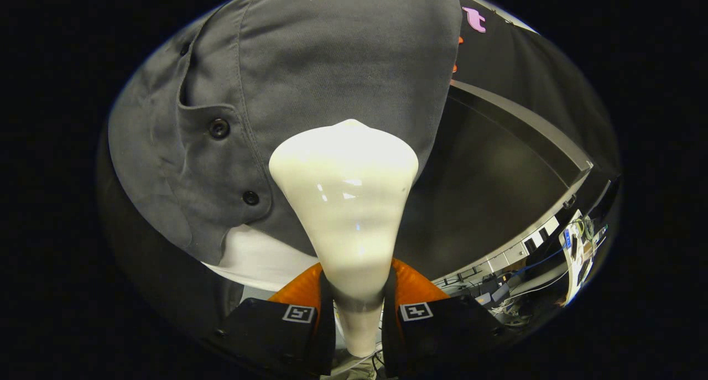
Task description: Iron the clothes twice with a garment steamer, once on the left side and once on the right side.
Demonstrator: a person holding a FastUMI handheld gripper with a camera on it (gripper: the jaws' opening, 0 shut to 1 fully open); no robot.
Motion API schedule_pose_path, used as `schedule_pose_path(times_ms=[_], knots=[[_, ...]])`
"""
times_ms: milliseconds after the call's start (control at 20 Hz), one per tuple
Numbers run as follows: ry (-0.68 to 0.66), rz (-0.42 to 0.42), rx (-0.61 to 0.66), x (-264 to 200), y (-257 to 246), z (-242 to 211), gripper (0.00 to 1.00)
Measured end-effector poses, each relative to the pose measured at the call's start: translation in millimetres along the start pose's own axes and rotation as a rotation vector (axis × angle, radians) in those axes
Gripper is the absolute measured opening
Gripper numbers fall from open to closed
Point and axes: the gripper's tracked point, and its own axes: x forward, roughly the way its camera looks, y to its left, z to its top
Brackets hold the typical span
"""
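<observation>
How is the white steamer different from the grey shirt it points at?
The steamer is smooth, glossy and rigid; the grey shirt is matte, soft cloth with creases. The steamer is plain white and flares to a wide head; the shirt carries dark buttons and stitched seams. The steamer sits clamped between the gripper fingers; the shirt hangs beyond them. The steamer's head lies close against the shirt.

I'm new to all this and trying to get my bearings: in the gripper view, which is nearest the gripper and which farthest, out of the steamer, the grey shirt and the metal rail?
1. Steamer: clamped between the gripper fingers.
2. Grey shirt: just beyond the steamer's head, ahead and to the left.
3. Metal rail: farthest, off to the right behind the shirt.
</observation>
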Motion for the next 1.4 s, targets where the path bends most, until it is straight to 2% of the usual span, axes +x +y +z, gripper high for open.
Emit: schedule_pose_path(times_ms=[200,550,1050,1200,1400], knots=[[-0.056,0.004,-0.002,-37,-1,30,0.42],[-0.211,0.030,0.000,-121,19,111,0.42],[-0.411,0.196,-0.057,-231,127,216,0.42],[-0.442,0.240,-0.077,-248,162,239,0.42],[-0.461,0.243,-0.088,-249,186,259,0.42]])
